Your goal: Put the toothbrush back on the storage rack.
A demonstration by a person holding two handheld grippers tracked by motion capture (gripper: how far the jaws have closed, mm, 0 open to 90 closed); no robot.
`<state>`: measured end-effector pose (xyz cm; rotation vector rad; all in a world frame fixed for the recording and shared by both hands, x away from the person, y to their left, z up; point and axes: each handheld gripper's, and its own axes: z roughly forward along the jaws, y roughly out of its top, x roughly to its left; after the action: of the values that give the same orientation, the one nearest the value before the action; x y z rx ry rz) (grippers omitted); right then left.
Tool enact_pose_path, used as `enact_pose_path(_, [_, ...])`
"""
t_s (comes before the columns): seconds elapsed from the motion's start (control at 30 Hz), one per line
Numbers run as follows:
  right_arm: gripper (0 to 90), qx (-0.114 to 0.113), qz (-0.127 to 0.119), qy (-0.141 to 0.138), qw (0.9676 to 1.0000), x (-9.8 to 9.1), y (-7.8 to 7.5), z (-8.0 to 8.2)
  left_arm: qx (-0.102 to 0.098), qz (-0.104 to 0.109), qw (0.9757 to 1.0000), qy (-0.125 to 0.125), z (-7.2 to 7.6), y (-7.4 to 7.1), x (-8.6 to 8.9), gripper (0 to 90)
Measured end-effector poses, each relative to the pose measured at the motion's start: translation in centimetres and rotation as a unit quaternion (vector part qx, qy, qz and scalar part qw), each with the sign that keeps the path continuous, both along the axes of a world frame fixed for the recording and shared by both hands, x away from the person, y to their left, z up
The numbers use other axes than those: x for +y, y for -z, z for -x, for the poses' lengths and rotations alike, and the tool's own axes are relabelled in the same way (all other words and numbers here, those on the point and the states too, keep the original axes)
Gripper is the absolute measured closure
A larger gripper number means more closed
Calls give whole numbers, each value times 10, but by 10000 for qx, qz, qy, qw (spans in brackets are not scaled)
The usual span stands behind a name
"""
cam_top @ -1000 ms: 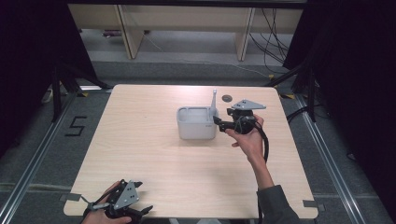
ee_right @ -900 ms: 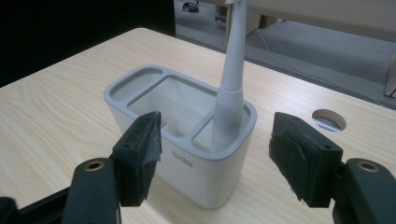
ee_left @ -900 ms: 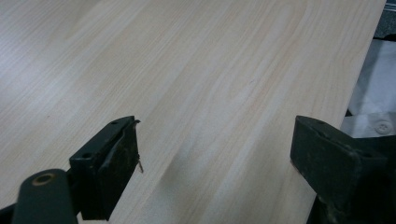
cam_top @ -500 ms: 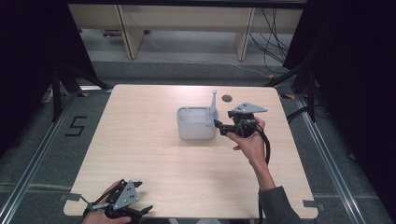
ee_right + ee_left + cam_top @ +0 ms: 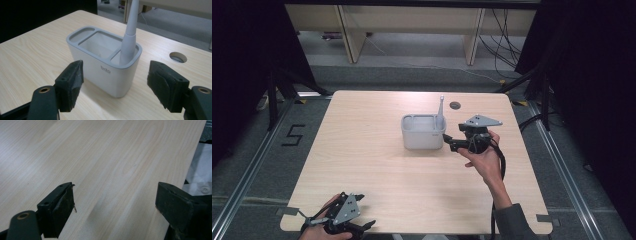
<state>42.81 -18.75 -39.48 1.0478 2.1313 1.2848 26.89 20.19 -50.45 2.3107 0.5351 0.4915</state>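
Backed off a touch toward the near side since a second ago, right gripper (image 5: 451, 141), jaws just been opening, now spread wide with nothing between the pads, only air either side of the holder's near corner in the right gripper view. Sitting mid-table, slightly right of centre and toward the far side: grey-rimmed white compartment holder (image 5: 423, 131), upright. Standing in its right-end slot, tilted a little, grey tapered handle (image 5: 441, 111), working end hidden down inside, so toothbrush or similar, can't tell which. Looks placed and let go: drop-off judged done, only the pull-away of the right hand (image 5: 484, 161) left. Parked at the near left corner of the table (image 5: 362, 165), left gripper (image 5: 362, 227), jaws also gaping over bare wood, holding nothing. Quick tally: one holder with three compartments, one handled tool, two grippers, one round cable hole (image 5: 455, 105) at the far edge, just beyond the holder
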Motion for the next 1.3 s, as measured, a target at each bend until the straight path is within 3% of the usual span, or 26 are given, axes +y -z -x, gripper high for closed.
enact_pose_path(0.07, [295, 103, -30, 4, 9999, 0, 1, 3, 17, 63, 10000, -1, 1, 0, -1, 148])
enact_pose_path(0.1, [295, -3, -1, -69, 10000, -1, 1, 3, 23, 75, 10000, -1, 1, 1, -1, 148])
enact_pose_path(0.17, [295, 92, 24, -40, 9999, -2, 1, 6, -1, -19, 10000, 9, 0, 0, 0, 148])
enact_pose_path(0.2, [294, -3, 77, -86, 9999, -3, 1, 6, 18, 73, 10000, -10, 1, 1, -1, 148])
enact_pose_path(0.33, [291, 139, 9, -45, 9999, -4, 2, 11, 6, -5, 10000, 8, 0, 0, 0, 148])
enact_pose_path(0.4, [290, 64, 39, -60, 10000, -5, 3, 12, 0, -5, 10000, 3, 0, 0, 0, 148])
enact_pose_path(0.5, [288, 150, 5, -15, 9999, -6, 4, 15, 10, 46, 10000, 5, 1, 0, -1, 148])
enact_pose_path(0.53, [287, 44, 49, -30, 10000, -6, 5, 15, 17, 70, 10000, -12, 1, 1, -1, 148])
enact_pose_path(0.6, [286, 169, 25, -15, 9999, -6, 6, 17, 14, 74, 10000, -12, 1, 0, -1, 148])
enact_pose_path(0.7, [286, 77, 72, -57, 9999, -7, 7, 18, 24, 67, 10000, -3, 1, 1, -1, 148])
enact_pose_path(0.73, [286, 132, 61, -54, 9999, -7, 8, 19, 3, -28, 10000, 11, 0, 0, 0, 148])
enact_pose_path(0.77, [286, 183, -13, -67, 9998, -6, 9, 20, 46, 81, 10000, -17, 1, 1, -1, 148])
enact_pose_path(0.8, [286, 126, 103, -110, 9998, -7, 8, 20, 17, 57, 10000, 7, 1, 1, -1, 148])
enact_pose_path(0.87, [286, 217, 15, -11, 9998, -6, 9, 24, 67, 94, 9999, -34, 1, 1, -1, 148])
enact_pose_path(0.9, [286, 192, 82, -111, 9997, -7, 10, 23, 1, -23, 10000, 11, 0, 0, 0, 148])
enact_pose_path(0.93, [286, 142, 113, -87, 9998, -8, 10, 24, 5, -7, 10000, 4, 0, 0, 0, 148])
enact_pose_path(1.0, [286, 270, 61, -78, 9996, -7, 11, 26, 28, 73, 10000, -3, 1, 1, -1, 148])
enact_pose_path(1.07, [285, 165, 139, -102, 9997, -8, 12, 27, 9, -26, 10000, 8, 0, 0, 0, 148])
enact_pose_path(1.13, [285, 218, 109, -116, 9996, -8, 13, 28, 9, -17, 10000, 7, 0, 0, 0, 148])
enact_pose_path(1.17, [285, 235, 69, -99, 9997, -7, 14, 30, 33, 80, 10000, -4, 1, 1, -1, 148])
enact_pose_path(1.2, [285, 167, 165, -133, 9996, -8, 14, 30, 10, -26, 10000, 11, 0, 0, 0, 148])
enact_pose_path(1.27, [285, 256, 67, -131, 9996, -7, 16, 32, -5, 16, 10000, -1, 0, 1, 0, 148])
enact_pose_path(1.3, [283, 227, 158, -184, 9994, -8, 15, 32, 14, -14, 10000, 3, 0, 0, 0, 148])
